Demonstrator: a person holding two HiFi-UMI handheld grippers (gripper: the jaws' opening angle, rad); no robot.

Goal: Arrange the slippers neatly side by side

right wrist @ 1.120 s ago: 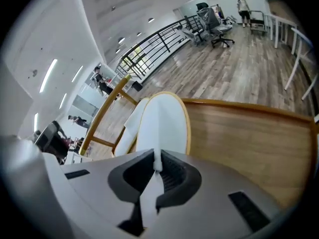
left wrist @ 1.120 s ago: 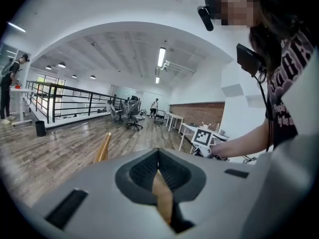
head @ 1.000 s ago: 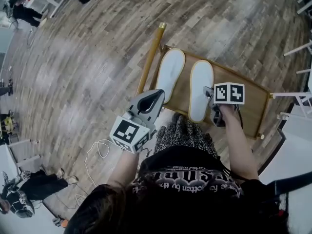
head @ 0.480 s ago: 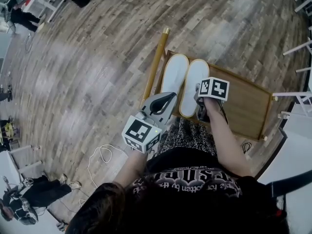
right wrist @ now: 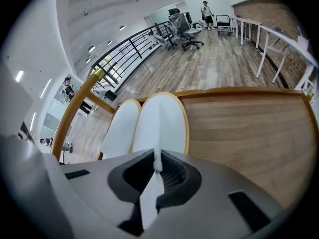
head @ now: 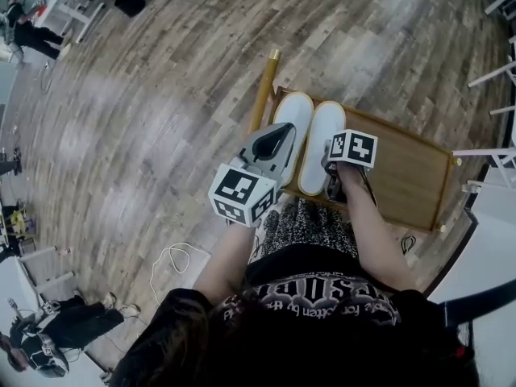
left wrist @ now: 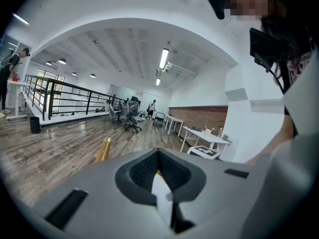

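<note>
Our right gripper (right wrist: 157, 169) pinches white flat fabric slipper (right wrist: 160, 121) at heel; left gripper (left wrist: 159, 180) pressed together, empty. Release tug could skew it.

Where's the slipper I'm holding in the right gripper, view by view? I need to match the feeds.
Head view: slipper right of centre, upper half, the right one of the pair on the wooden table.
Left gripper view: not visible.
Right gripper view: slipper at centre, its near edge pinched in the right gripper.
Shared landmark: yellow wooden post at the table's left side.
</note>
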